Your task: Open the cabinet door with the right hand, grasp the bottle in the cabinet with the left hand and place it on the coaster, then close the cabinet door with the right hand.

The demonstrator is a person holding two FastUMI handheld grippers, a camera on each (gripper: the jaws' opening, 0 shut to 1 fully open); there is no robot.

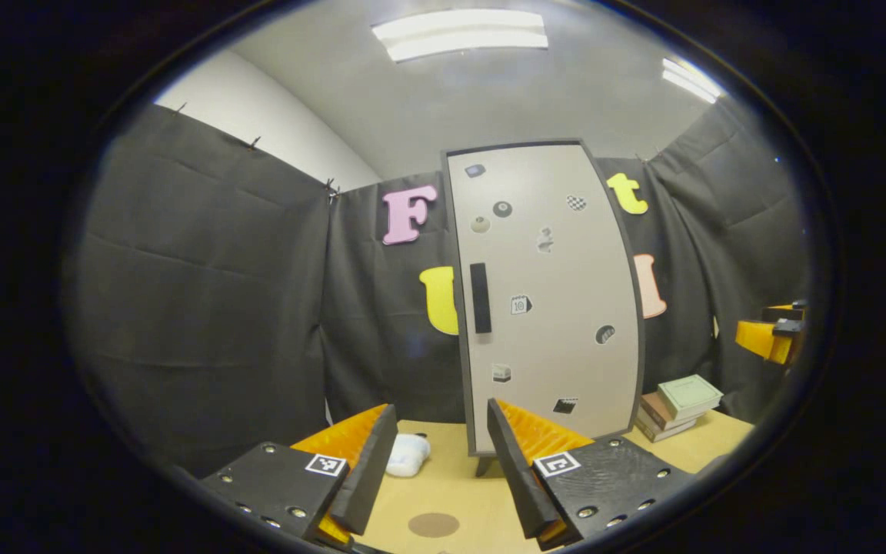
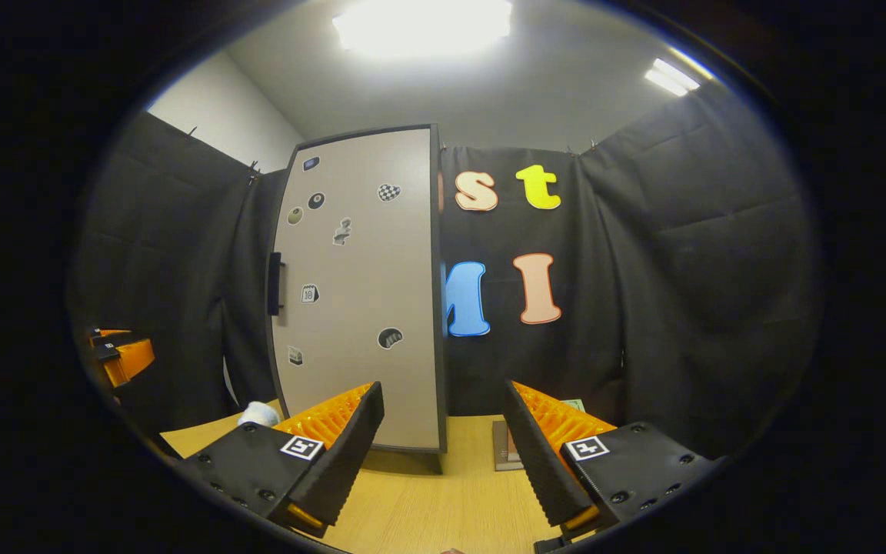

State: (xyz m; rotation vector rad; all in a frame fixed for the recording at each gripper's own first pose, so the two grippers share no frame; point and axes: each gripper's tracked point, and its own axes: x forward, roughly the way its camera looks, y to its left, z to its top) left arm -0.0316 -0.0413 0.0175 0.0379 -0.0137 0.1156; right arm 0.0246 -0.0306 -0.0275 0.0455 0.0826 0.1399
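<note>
in the left gripper view the cabinet (image 1: 547,300) stands upright on the wooden table (image 1: 458,481) with its door (image 1: 558,261) shut flat and its dark handle (image 1: 480,298) on the door's left edge, so by the look of it nothing of the task is done yet: opening, taking the bottle out, setting it down and closing all remain. the bottle is presumably behind the shut door; it cannot be seen. the left gripper (image 1: 441,462) hangs low over the table with its jaws spread wide and nothing between them, the cabinet straight ahead and a little right. the round brown coaster (image 1: 434,525) lies on the table just below and between its fingers. a white crumpled thing (image 1: 408,455) sits near the cabinet's foot, a stack of books (image 1: 677,406) to the cabinet's right, and the other gripper pokes in at the far right edge. in the right gripper view the right gripper (image 2: 443,454) is also wide apart and empty, low over the table (image 2: 428,508). the door (image 2: 362,292) rises ahead and to its left, and the handle (image 2: 274,284) is up on the door's far left edge, well apart from the fingers, so the reach for it is not yet made.
</note>
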